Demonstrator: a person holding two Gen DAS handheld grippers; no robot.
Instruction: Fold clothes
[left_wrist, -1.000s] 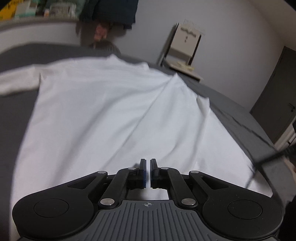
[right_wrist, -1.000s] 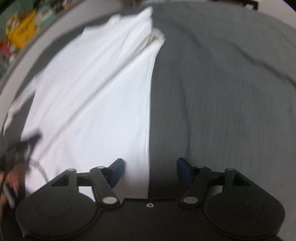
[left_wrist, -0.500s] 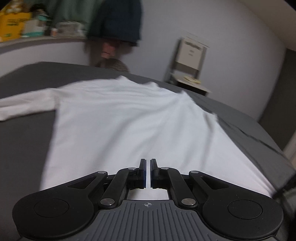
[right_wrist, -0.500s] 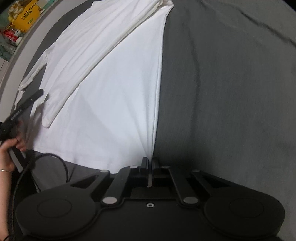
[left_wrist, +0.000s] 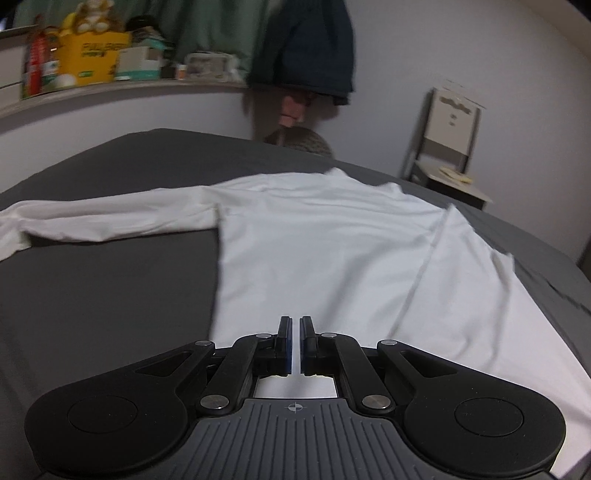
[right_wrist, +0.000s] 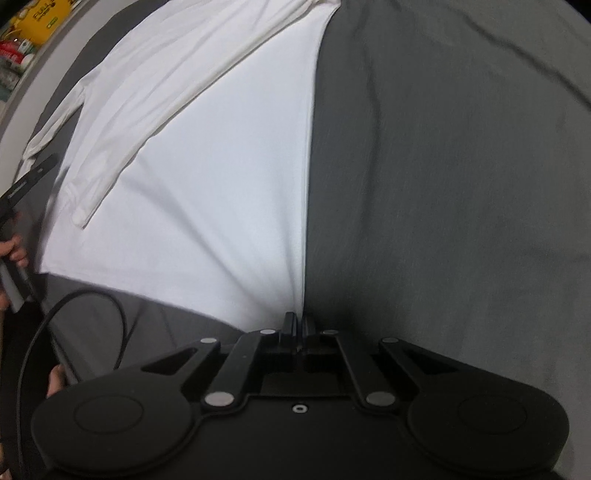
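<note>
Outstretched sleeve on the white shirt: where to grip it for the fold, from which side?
Probably the cuff end of the sleeve: it lies flat and straight on the grey bed cover, away from the shirt body. Come from above at the free end.

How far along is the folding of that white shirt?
Early. One sleeve already lies folded across the white shirt. The left gripper and right gripper each pinch a hem corner. The other sleeve still lies spread on the grey bed.
</note>
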